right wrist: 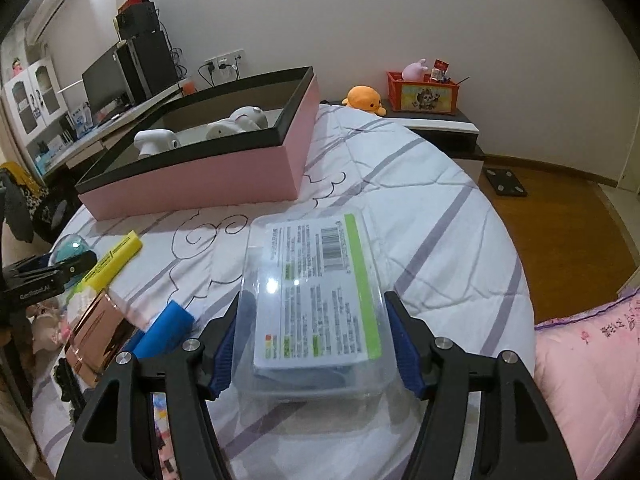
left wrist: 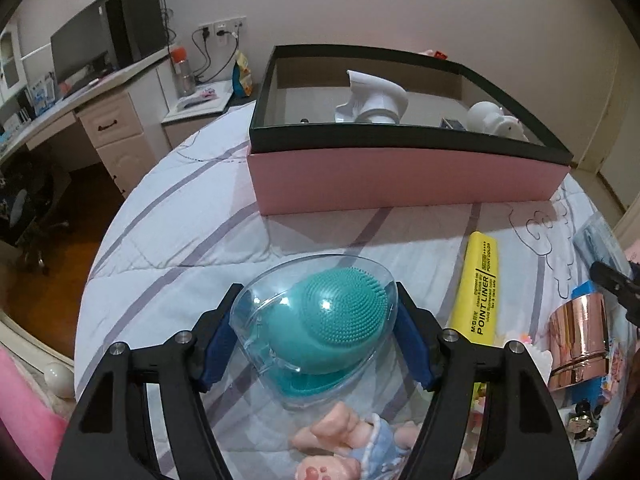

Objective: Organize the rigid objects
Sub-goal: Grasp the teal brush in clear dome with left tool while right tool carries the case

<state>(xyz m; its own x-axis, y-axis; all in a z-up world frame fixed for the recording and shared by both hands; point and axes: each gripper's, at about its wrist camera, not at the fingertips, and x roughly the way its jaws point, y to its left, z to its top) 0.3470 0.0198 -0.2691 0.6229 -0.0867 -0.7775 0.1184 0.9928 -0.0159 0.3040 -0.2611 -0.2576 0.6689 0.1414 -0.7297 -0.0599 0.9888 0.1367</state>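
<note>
My left gripper [left wrist: 316, 334] is shut on a clear egg-shaped case with a teal silicone brush [left wrist: 320, 320] inside, held just above the bed. My right gripper [right wrist: 314, 346] is shut on a clear flat plastic box with a printed label [right wrist: 316, 280], low over the quilt. A pink box with a black rim [left wrist: 400, 180] stands ahead on the bed; it also shows in the right wrist view [right wrist: 200, 176]. It holds a white spray nozzle [left wrist: 372, 100] and a white figurine [left wrist: 496, 120]. A yellow highlighter [left wrist: 478, 284], a rose-gold cylinder [left wrist: 580, 336] and a small doll [left wrist: 352, 444] lie on the bed.
A blue cylinder [right wrist: 164, 330] lies beside the rose-gold cylinder [right wrist: 100, 332]. The striped quilt [right wrist: 420, 200] covers the bed. A desk with a monitor [left wrist: 80, 48] stands at the left. A nightstand with an orange crate [right wrist: 424, 94] and a plush toy [right wrist: 364, 98] is behind. A pink pillow [right wrist: 592, 360] lies at right.
</note>
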